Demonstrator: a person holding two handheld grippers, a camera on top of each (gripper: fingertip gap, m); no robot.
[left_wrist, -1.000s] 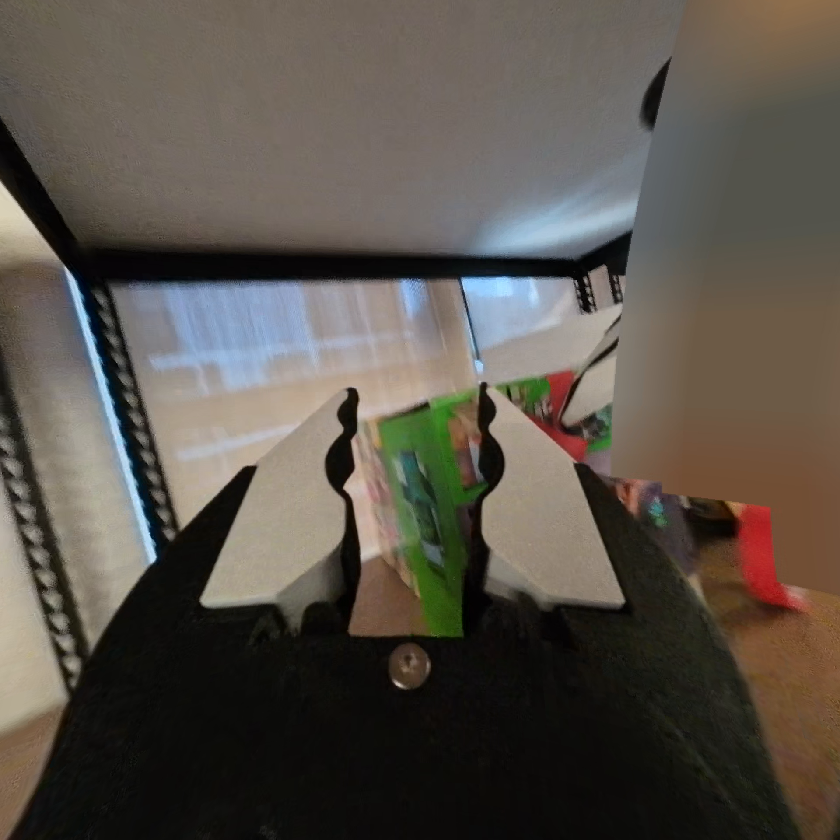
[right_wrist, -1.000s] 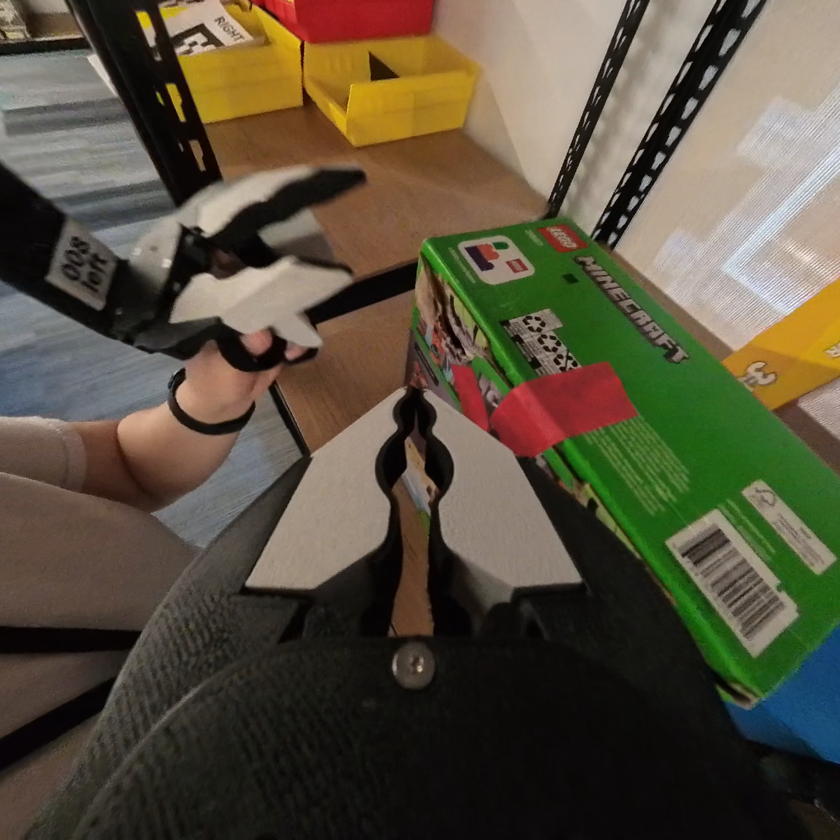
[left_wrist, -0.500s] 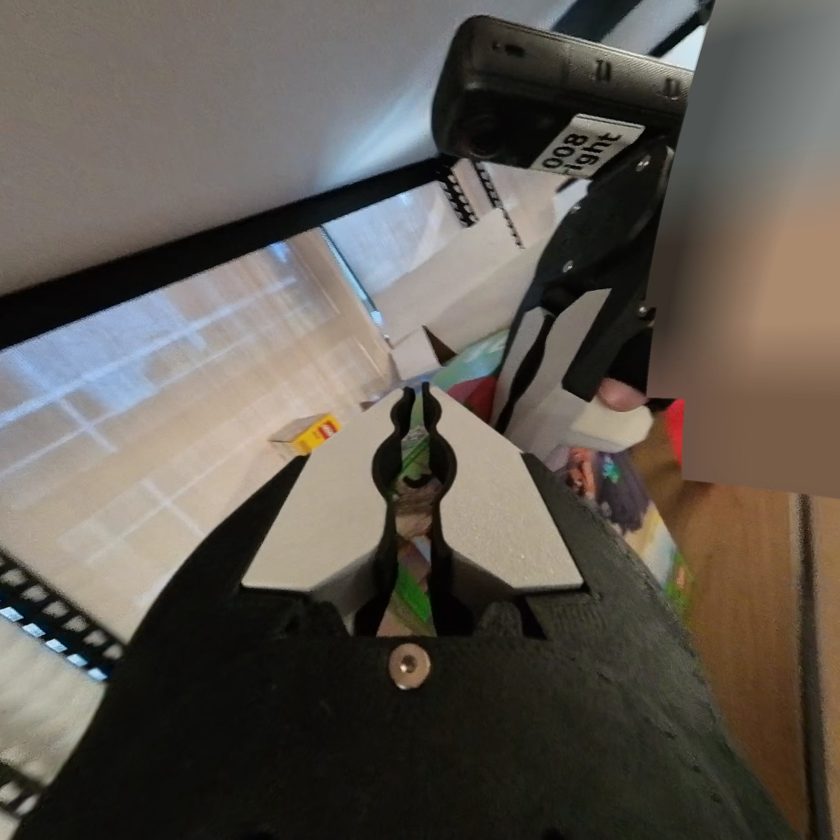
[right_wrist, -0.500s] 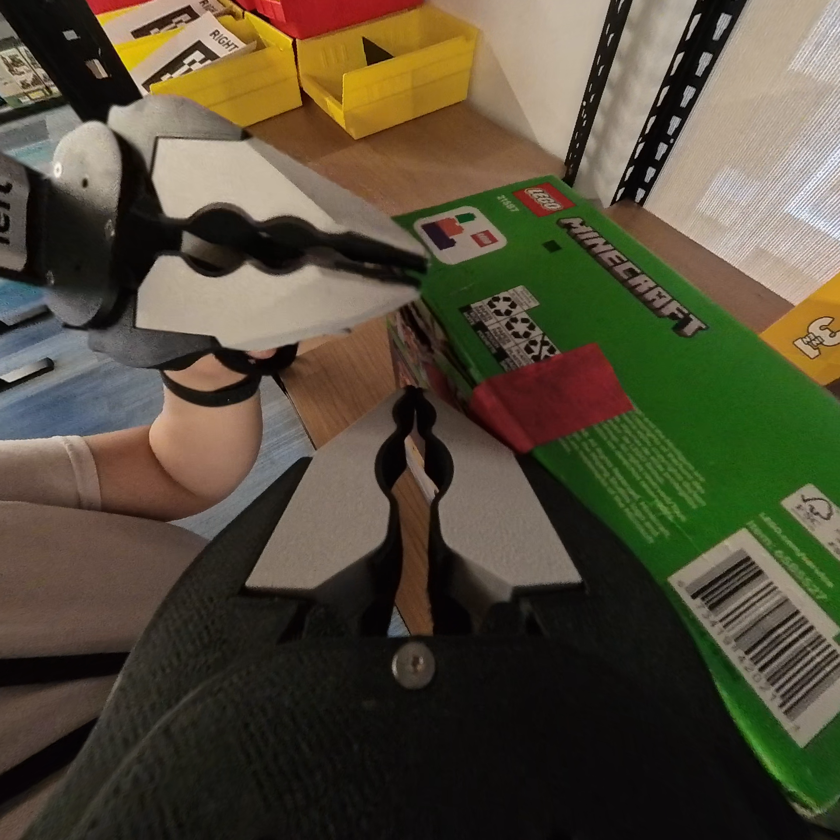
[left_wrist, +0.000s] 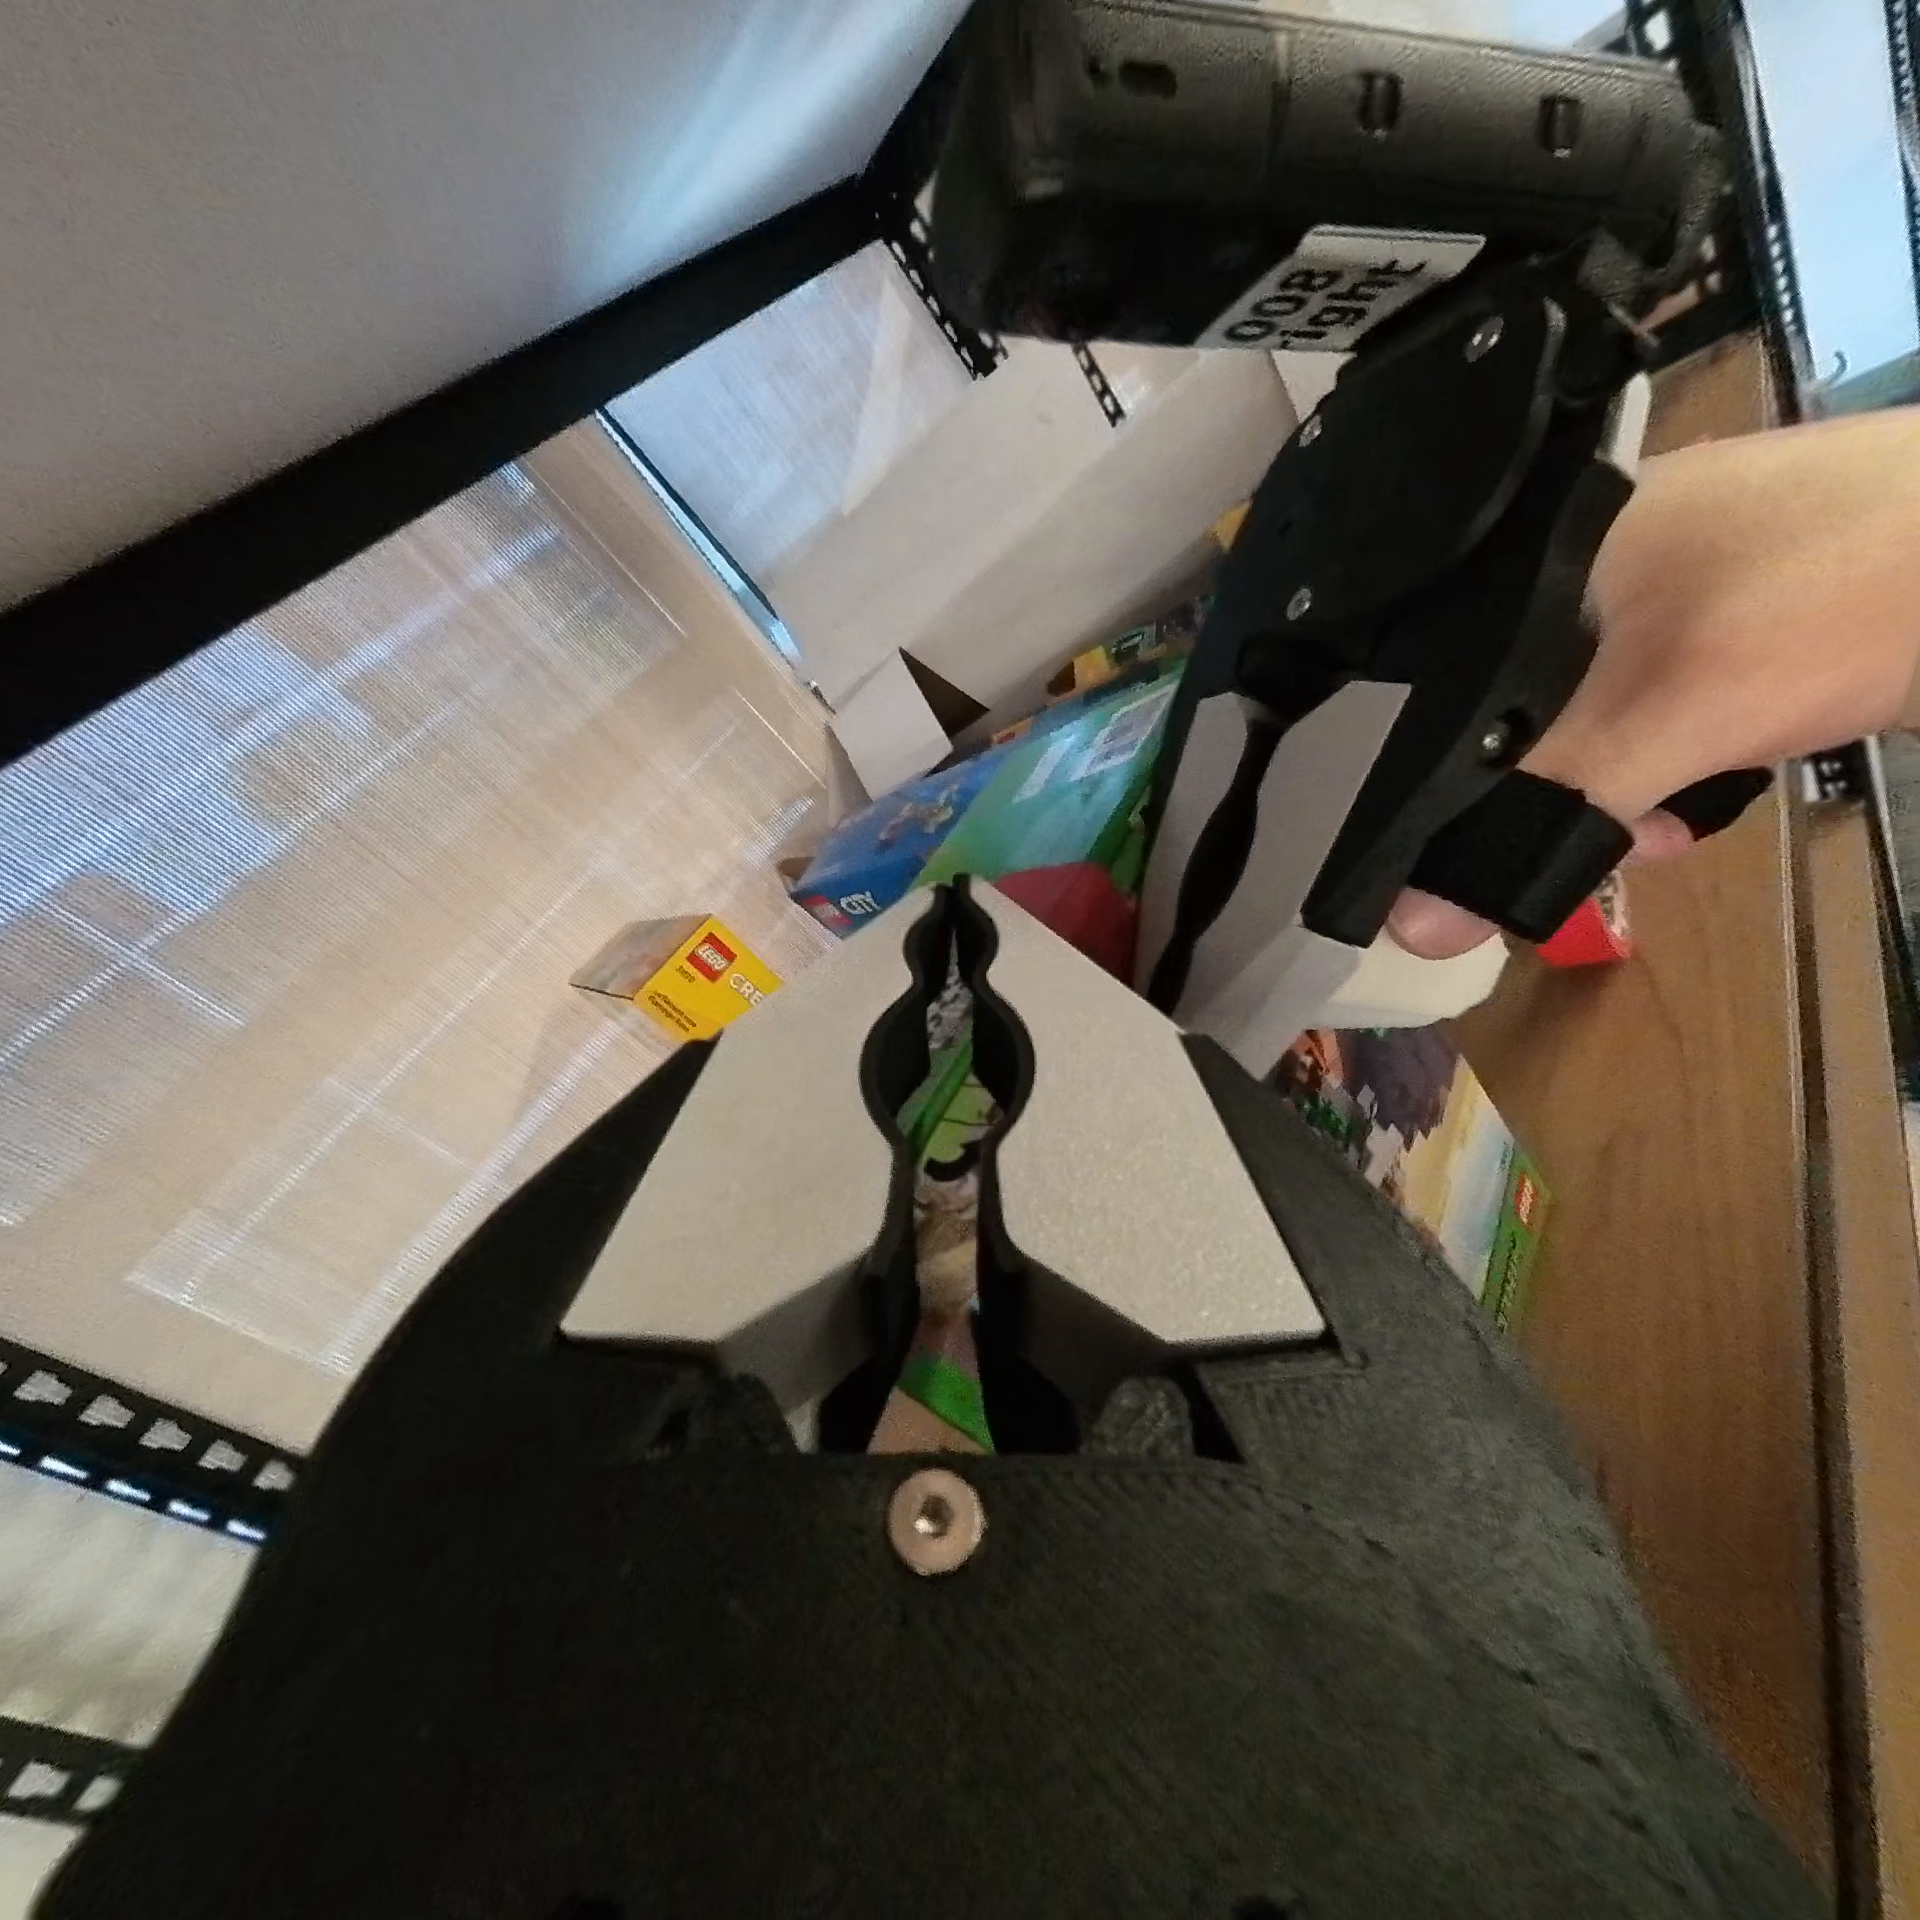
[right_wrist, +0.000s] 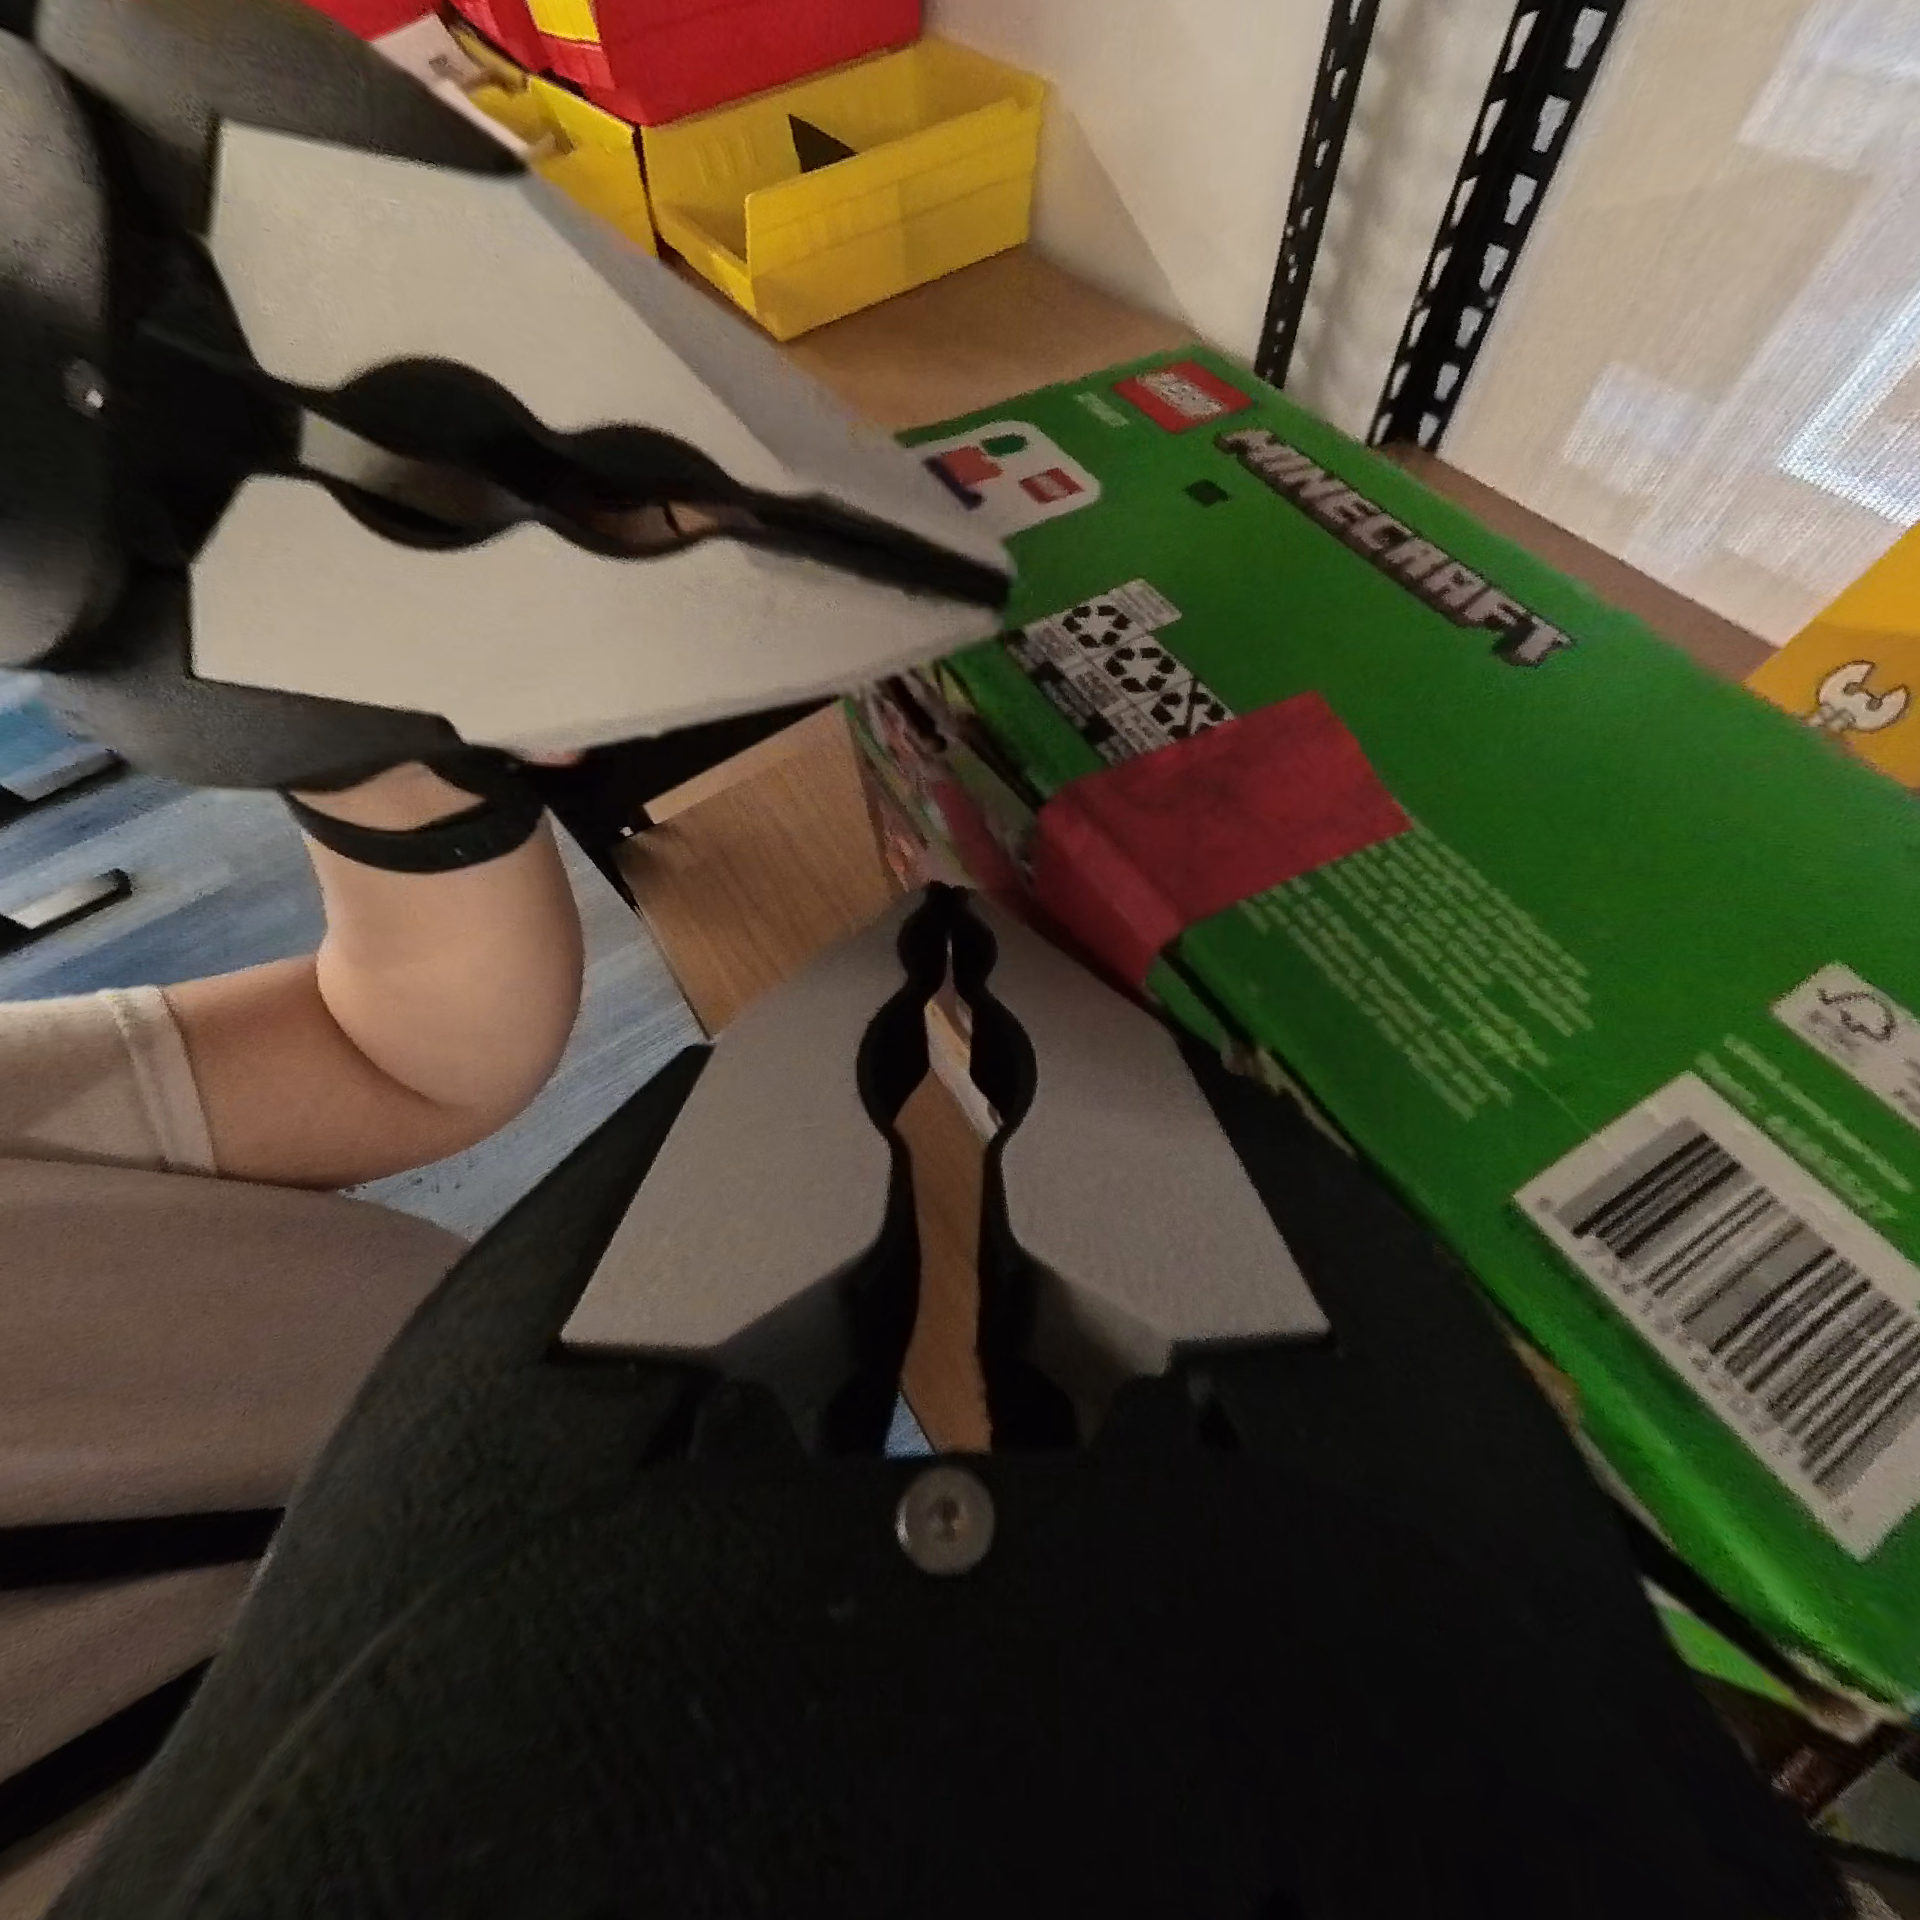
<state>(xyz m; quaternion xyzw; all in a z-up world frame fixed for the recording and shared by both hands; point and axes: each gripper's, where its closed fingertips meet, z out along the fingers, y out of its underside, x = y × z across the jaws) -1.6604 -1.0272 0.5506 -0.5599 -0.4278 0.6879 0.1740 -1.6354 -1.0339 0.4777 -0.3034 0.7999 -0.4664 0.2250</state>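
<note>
1. While both tools hang over the wooden shelf (right_wrist: 769, 862), my right gripper (right_wrist: 948, 906) has its jaws together on nothing, just beside the green cardboard toy box (right_wrist: 1558, 831) lying flat near the shelf's front edge.
2. My left gripper (left_wrist: 954, 896) is likewise closed and empty, its tips over that box's end corner, so neither carries it.

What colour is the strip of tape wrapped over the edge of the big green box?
Red. The tape shows best in the right wrist view.
</note>
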